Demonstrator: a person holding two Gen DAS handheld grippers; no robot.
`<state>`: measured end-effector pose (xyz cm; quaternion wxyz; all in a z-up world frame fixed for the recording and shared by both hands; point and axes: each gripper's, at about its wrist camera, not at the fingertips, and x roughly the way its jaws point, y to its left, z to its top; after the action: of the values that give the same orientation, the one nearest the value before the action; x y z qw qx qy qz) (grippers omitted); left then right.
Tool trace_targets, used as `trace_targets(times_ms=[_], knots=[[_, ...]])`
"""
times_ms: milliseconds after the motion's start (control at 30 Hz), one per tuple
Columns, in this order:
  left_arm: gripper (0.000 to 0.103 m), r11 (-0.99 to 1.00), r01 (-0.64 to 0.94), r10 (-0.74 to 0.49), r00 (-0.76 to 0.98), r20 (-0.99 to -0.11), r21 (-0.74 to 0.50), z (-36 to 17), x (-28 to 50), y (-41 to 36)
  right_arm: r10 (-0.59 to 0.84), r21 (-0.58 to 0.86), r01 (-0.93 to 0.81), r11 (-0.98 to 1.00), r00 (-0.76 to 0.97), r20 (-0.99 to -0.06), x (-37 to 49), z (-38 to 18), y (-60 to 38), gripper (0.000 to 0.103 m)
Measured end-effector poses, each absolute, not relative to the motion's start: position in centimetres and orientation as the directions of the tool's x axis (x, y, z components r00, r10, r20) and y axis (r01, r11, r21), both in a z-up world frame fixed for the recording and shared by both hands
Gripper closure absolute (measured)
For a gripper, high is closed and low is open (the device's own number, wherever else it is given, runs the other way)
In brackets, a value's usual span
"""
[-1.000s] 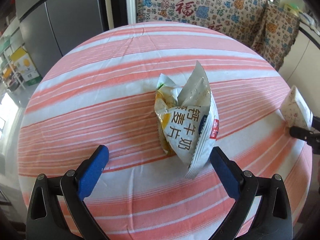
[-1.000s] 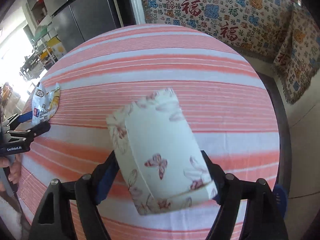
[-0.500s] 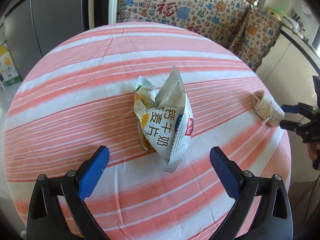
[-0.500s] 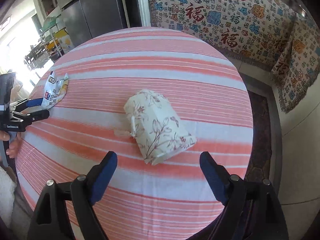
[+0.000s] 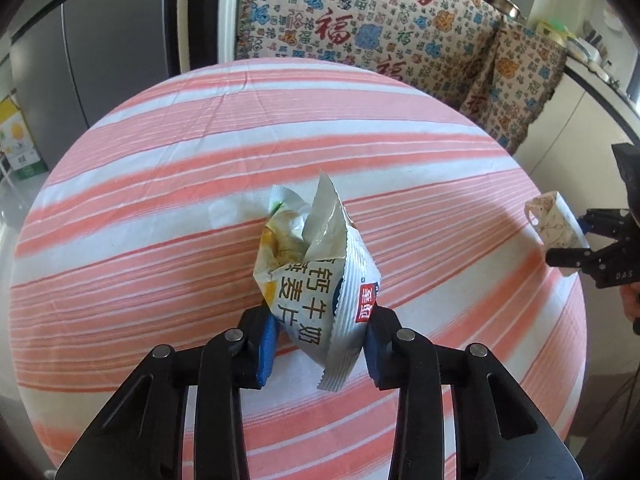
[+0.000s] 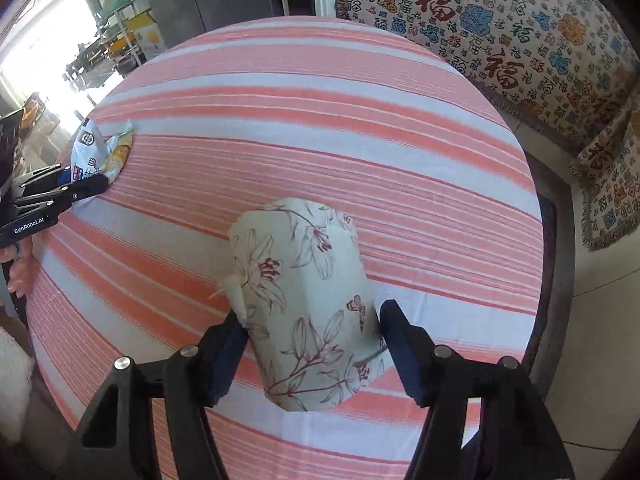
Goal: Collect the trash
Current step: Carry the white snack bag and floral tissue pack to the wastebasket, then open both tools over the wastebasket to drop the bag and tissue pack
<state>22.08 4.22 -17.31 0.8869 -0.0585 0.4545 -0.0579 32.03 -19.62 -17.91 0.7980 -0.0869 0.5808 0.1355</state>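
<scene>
Right wrist only: floral carton [image 6: 308, 312] face.

My round table [image 5: 200, 152] wears a pink-and-white striped cloth; behind it I see a patterned throw [image 5: 360, 28] and a grey fridge [image 5: 100, 40].

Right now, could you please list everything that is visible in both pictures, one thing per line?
snack bag: one, white and yellow with printed characters, torn open, between the left fingers above the table.
floral packet: one, cream with dark red flowers, between the right fingers.
table: one, round, under a pink and white striped cloth.
patterned throw: beige with red and blue characters, behind the table.
refrigerator: one, grey, back left.
left hand-held gripper: black with blue pads, closed on the snack bag.
right hand-held gripper: black with blue pads, closed on the floral packet.
</scene>
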Motion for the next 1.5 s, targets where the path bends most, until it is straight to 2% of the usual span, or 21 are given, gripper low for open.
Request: trace_targets(times_ms=[167,367,700,933,1200,1500], knots=[[0.071,0.973,0.071,-0.220,0.585,-0.780,-0.221,-16.7,21.0,3.2,0.120,0.050,-0.207,0.977,0.340,-0.933,29.7,-16.2,-21.1,0.036],[0.071,0.965,0.153,-0.262,0.576,-0.774,-0.213,-15.1,19.6,-1.8,0.163,0.119,-0.139,0.983,0.365,-0.917,26.6,-15.4,-22.4,0.036],[0.071,0.886,0.382,-0.439,0.512,-0.738,-0.262,-11.4,16.8,-16.0,0.172,0.191,-0.001,0.982,0.444,-0.880,20.4,-12.2,-30.8,0.036],[0.071,0.802,0.523,-0.538,0.426,-0.727,-0.288,-9.9,17.0,-27.3,0.053,0.146,0.161,0.976,0.475,-0.879,15.1,-11.1,-40.3,0.036],[0.071,0.744,0.588,-0.571,0.316,-0.758,-0.316,-13.1,18.4,-38.2,-0.022,0.143,0.314,0.939,0.467,-0.884,11.7,-13.5,-48.9,0.036],[0.071,0.755,0.564,-0.543,0.255,-0.800,-0.333,-18.0,20.3,-43.1,-0.021,0.184,0.410,0.894,0.447,-0.894,10.9,-18.2,-53.8,0.036]])
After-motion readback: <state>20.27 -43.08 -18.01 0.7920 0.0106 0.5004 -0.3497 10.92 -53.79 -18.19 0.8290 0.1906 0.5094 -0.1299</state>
